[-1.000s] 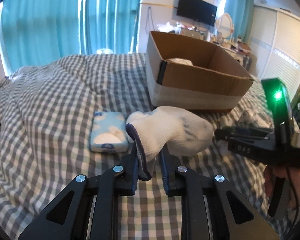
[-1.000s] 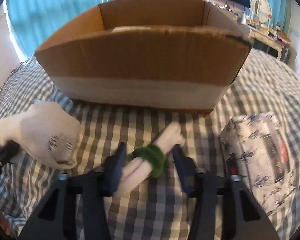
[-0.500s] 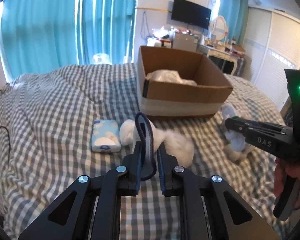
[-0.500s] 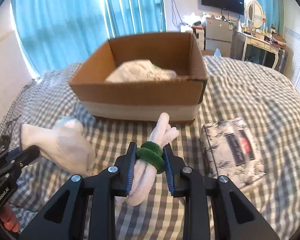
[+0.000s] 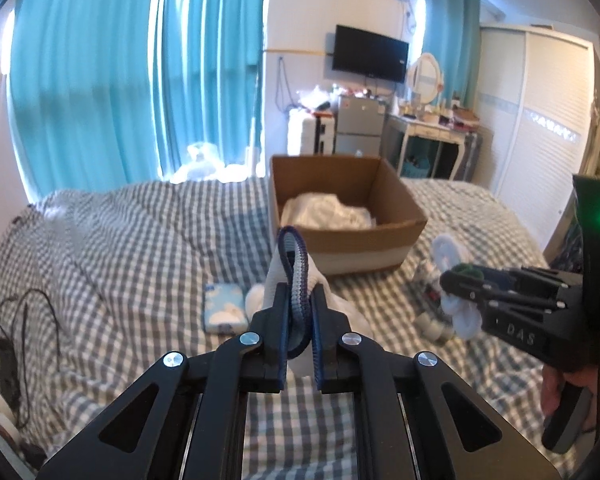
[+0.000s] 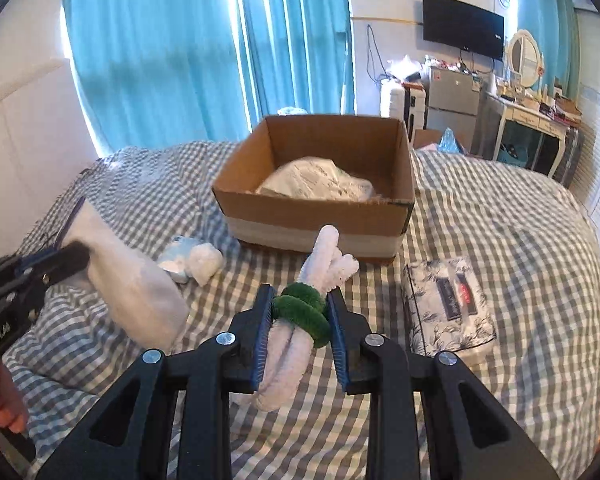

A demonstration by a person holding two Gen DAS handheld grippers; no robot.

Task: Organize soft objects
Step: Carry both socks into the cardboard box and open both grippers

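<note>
My left gripper [image 5: 299,304] is shut on the blue-edged cuff of a white sock [image 5: 294,264], which hangs above the bed; the sock also shows in the right wrist view [image 6: 132,284]. My right gripper [image 6: 300,316] is shut on a white fuzzy bundle with a green band [image 6: 304,308], held above the bed; it also shows in the left wrist view [image 5: 456,272]. An open cardboard box [image 6: 300,220] stands ahead on the checked bed with a white cloth [image 6: 316,180] inside.
A blue cloud-print tissue pack [image 5: 224,312] and a small white soft ball [image 6: 206,262] lie on the checked bedspread left of the box. A floral tissue pack [image 6: 448,308] lies at the right. A black cable [image 5: 24,312] lies at the bed's left edge.
Both grippers have risen and drawn back from the box, carrying the sock and the banded bundle up off the bed. The box's inside now shows more fully.
</note>
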